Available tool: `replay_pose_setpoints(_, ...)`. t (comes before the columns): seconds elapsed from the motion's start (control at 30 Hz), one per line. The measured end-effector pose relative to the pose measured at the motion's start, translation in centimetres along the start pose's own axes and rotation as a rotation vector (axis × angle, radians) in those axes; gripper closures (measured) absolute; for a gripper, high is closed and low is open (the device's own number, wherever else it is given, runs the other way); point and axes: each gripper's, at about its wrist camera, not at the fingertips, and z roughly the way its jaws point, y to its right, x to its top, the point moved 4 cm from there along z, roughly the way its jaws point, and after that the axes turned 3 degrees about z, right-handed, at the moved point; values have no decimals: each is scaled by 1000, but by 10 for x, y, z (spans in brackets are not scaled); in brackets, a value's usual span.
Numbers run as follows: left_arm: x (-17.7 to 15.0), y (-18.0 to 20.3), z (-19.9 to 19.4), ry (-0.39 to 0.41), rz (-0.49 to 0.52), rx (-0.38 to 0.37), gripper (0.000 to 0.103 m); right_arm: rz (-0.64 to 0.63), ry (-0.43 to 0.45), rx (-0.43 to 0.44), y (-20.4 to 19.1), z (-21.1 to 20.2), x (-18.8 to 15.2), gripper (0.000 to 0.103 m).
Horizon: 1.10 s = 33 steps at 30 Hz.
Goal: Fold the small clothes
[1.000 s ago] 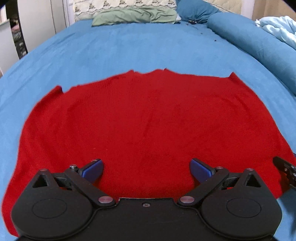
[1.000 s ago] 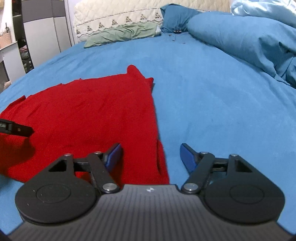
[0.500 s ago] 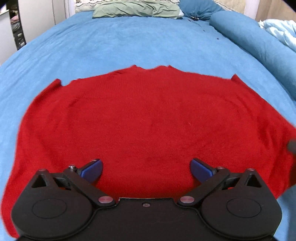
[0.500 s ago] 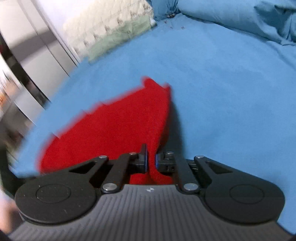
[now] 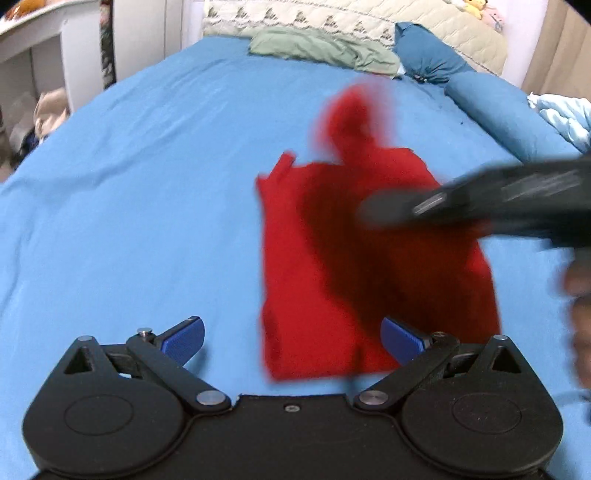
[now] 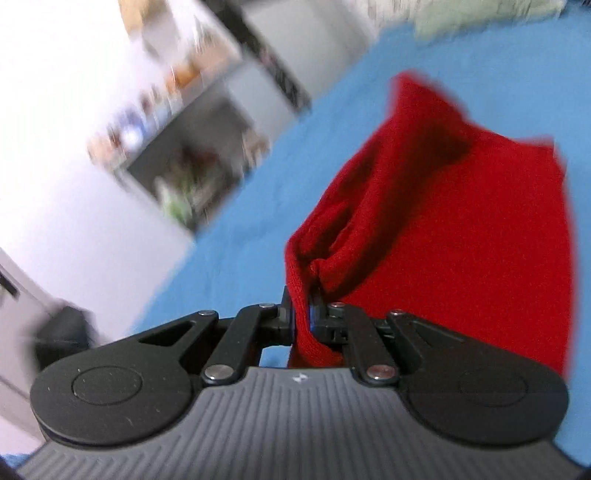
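My right gripper (image 6: pixel 301 317) pinches the soft, limp red knit (image 6: pixel 461 240) at its edge; left gripper (image 5: pixel 291 338) open, empty.

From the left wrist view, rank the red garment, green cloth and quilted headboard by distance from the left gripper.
1. Red garment, just ahead of the left gripper, to the right.
2. Green cloth, at the far end of the bed.
3. Quilted headboard, behind the cloth.

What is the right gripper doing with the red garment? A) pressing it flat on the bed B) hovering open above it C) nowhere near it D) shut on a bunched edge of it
D: the right gripper has its pads clamped on a bunched fold of the red garment.
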Motion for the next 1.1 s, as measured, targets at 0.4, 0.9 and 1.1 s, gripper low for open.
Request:
replay_pose_setpoints(0.4,-24,3,-18,69,31,-71,0,-124,53,-41,-12,-15,-18,21)
replay_pose_setpoints(0.9,-17,5,-12,90,-39,-25,0,-186,193,-566,53,-82,-146,9)
replay_pose_setpoints(1.1,-9,-3,-3,90,-83,-8,0,-117,243,-607,67,-66,-147,10)
